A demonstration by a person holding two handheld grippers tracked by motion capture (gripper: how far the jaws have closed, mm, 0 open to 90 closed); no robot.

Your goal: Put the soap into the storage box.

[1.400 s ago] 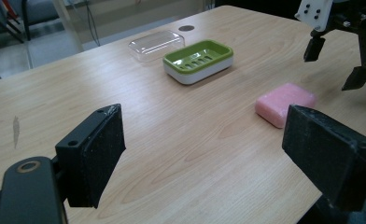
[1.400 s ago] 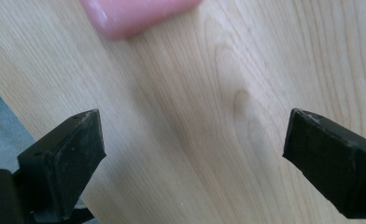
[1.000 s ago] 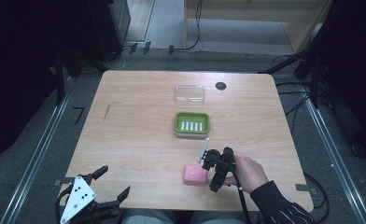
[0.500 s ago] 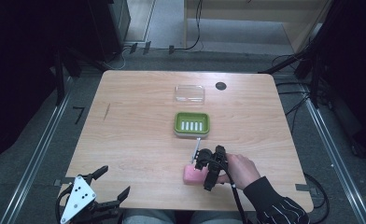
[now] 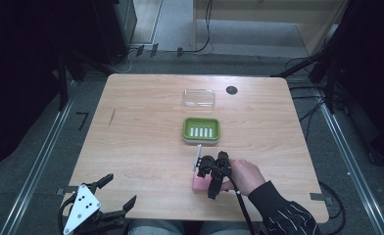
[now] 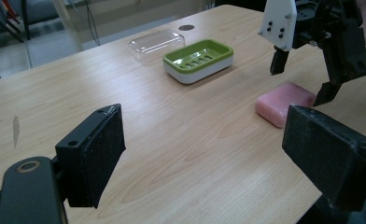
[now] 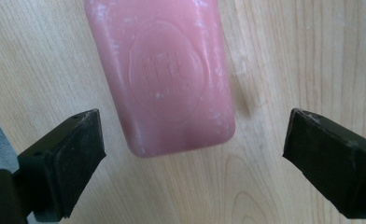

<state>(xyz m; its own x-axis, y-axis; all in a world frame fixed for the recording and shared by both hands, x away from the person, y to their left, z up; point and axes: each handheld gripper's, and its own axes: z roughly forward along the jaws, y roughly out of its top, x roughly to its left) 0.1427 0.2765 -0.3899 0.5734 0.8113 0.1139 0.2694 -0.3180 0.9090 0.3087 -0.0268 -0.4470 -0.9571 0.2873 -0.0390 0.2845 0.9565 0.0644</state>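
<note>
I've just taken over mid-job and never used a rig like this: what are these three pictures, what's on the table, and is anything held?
No robot arm here: a person holds a two-fingered gripper in each hand. The high view looks down on the wooden table. The other two pictures come from cameras riding on each gripper, looking along its black fingers. On the table lie a pink soap bar, a green soap dish and a clear lid beyond it. The right gripper hangs open over the soap, fingers either side, not touching. The left gripper waits open at the near edge. Nothing is held.
</note>
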